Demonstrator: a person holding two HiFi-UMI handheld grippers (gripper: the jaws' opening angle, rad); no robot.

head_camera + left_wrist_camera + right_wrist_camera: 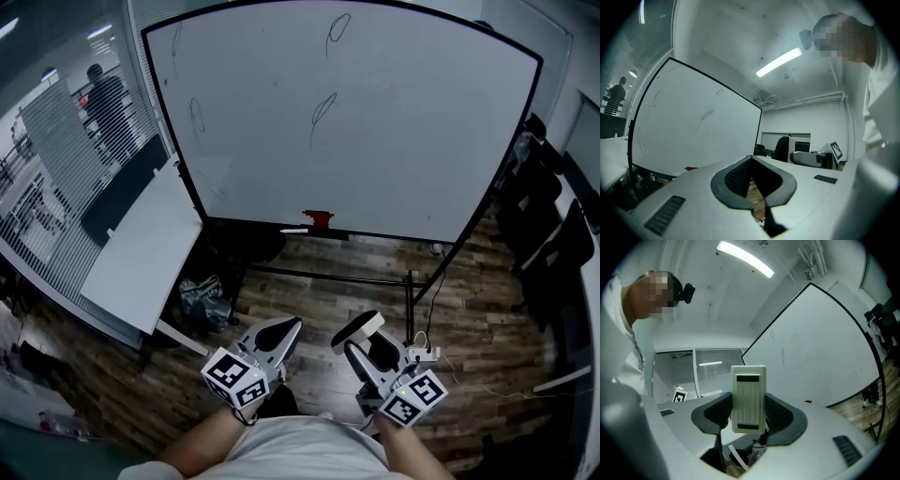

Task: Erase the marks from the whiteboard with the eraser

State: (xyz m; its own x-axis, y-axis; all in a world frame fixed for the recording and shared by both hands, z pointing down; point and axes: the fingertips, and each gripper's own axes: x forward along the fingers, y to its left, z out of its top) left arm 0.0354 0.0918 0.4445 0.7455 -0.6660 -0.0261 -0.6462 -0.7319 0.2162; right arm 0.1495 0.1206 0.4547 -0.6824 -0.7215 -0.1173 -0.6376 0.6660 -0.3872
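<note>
Open floor (319,295) lies between the marked whiteboard (403,141) and the person. The right hand-held gripper (748,414) clamps the eraser (748,397); the left hand-held gripper (751,161) is clenched, empty.

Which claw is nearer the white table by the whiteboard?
Left. The left claw hangs just right of the white table; the right claw, holding the eraser, is farther right.

The person wears a plain white top (300,452) and a small black camera (687,291) at the head. The pale grey, smooth-shelled plastic left gripper (289,326) and the matching right gripper (361,336) each have a cube of black-and-white square markers (236,378). Both also have dark grey ribbed jaw pads (735,177) and dark slotted rectangular insets (665,214) in the shell.
</note>
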